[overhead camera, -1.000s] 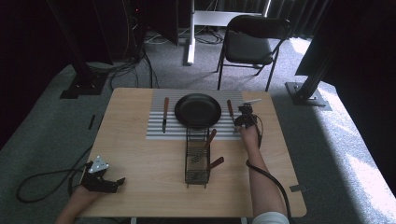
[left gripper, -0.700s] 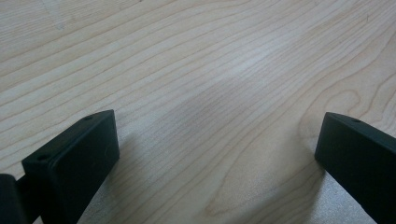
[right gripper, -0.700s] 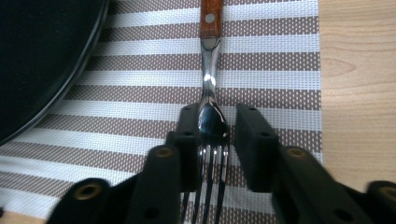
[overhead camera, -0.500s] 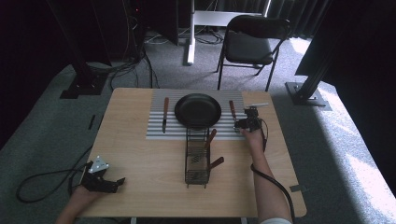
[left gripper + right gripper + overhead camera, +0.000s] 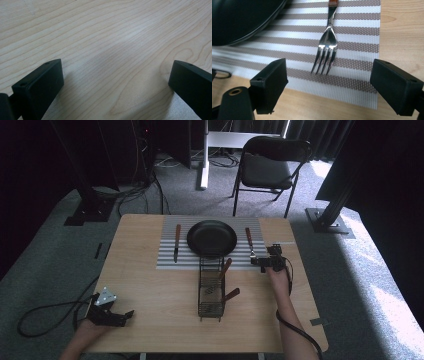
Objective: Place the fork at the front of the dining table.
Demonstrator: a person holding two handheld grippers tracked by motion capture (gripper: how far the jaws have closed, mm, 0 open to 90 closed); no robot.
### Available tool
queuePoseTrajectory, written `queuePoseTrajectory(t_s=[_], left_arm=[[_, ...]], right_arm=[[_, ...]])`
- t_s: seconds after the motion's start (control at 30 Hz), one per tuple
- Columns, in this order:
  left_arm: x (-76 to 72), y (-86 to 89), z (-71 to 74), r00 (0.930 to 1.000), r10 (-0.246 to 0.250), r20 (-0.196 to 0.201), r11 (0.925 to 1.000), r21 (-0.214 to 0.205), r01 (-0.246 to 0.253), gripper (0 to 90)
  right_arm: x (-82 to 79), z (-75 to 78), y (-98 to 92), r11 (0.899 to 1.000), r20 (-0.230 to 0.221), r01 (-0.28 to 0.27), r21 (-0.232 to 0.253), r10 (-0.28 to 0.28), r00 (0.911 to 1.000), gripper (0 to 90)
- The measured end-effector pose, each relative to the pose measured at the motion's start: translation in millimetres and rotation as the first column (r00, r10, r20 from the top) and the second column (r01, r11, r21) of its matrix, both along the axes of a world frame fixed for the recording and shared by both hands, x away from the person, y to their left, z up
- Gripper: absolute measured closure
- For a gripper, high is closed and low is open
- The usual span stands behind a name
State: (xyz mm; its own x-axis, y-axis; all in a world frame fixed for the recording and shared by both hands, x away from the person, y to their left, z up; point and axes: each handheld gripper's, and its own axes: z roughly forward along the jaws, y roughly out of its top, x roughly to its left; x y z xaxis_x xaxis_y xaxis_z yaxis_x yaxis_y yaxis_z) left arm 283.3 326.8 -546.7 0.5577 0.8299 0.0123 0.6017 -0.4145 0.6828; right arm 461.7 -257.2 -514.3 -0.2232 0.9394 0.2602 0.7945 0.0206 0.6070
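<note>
Item: fork (image 5: 327, 45), metal head with four tines and a brown wooden handle, laid flat on the striped placemat (image 5: 352, 32) to the right of the black pan (image 5: 212, 238), tines toward the person and stopping short of the mat's near edge. Companion pieces: a knife (image 5: 176, 241) with a like handle on the mat's left part; a wire caddy (image 5: 211, 287) just in front of the mat, from which two more wooden handles project. Condition of tools: right gripper (image 5: 329, 82) is held low over the mat's near edge, jaws wide apart and empty, the tines lying ahead of and between them; left gripper (image 5: 107, 310) is rested at the near left corner of the table (image 5: 145, 330), jaws likewise spread, bare wood between them in the left gripper view. Handling, as judged: the fork is taken to be light and rigid; the polished steel is expected to be slippery and the tines too thin and low-lying for a sure pinch. The neck is also thin. The wooden handle is thicker and probably less slick, so a hold across its width, near the middle for balance, is recommended. Little clearance is offered by the flat mat, so the jaws would need to be brought down to its surface. Fragility: slight
</note>
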Motion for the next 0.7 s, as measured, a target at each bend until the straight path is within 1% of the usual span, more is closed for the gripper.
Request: queuePoseTrajectory(t_s=[0.07, 0.13, 0.17, 0.2, 0.27, 0.3, 0.33, 0.37, 0.63, 0.7], left_arm=[[0.0, 0.0, 0.0, 1.0, 0.0, 0.0, 1.0, 0.0, 0.0, 0.0], [0.0, 0.0, 0.0, 1.0, 0.0, 0.0, 1.0, 0.0, 0.0, 0.0], [0.0, 0.0, 0.0, 1.0, 0.0, 0.0, 1.0, 0.0, 0.0, 0.0], [0.0, 0.0, 0.0, 1.0, 0.0, 0.0, 1.0, 0.0, 0.0, 0.0], [0.0, 0.0, 0.0, 1.0, 0.0, 0.0, 1.0, 0.0, 0.0, 0.0], [0.0, 0.0, 0.0, 1.0, 0.0, 0.0, 1.0, 0.0, 0.0, 0.0], [0.0, 0.0, 0.0, 1.0, 0.0, 0.0, 1.0, 0.0, 0.0, 0.0], [0.0, 0.0, 0.0, 1.0, 0.0, 0.0, 1.0, 0.0, 0.0, 0.0], [0.0, 0.0, 0.0, 1.0, 0.0, 0.0, 1.0, 0.0, 0.0, 0.0], [0.0, 0.0, 0.1, 1.0, 0.0, 0.0, 1.0, 0.0, 0.0, 0.0]], right_arm=[[-5.9, -0.6, -1.6, 1.0, 0.025, -0.002, -0.004, 0.002, 0.9997, 13.2], [-11.9, -0.8, -3.5, 1.0, 0.037, -0.004, 0.008, 0.004, 0.9993, 13.2], [-16.2, -1.1, -4.7, 1.0, 0.05, -0.01, 0.016, 0.009, 0.9987, 13.2], [-18.4, -1.4, -5.2, 1.0, 0.055, -0.015, 0.016, 0.014, 0.9984, 13.2], [-23.8, -1.7, -6.1, 1.0, 0.072, -0.027, 0.003, 0.027, 0.997, 13.2], [-28.3, -1.9, -6.4, 0.999, 0.092, -0.029, -0.016, 0.03, 0.9953, 13.1], [-28.3, -1.9, -6.4, 0.999, 0.092, -0.029, -0.016, 0.03, 0.9953, 13.1], [-35.9, -1.8, -6.5, 0.999, 0.112, -0.032, -0.031, 0.036, 0.993, 12.9], [-59.0, 0.7, -13.0, 0.999, 0.16, -0.015, -0.043, 0.022, 0.9869, 12.3], [-64.5, 0.2, -15.8, 0.999, 0.17, -0.007, -0.052, 0.016, 0.9854, 12.3]])
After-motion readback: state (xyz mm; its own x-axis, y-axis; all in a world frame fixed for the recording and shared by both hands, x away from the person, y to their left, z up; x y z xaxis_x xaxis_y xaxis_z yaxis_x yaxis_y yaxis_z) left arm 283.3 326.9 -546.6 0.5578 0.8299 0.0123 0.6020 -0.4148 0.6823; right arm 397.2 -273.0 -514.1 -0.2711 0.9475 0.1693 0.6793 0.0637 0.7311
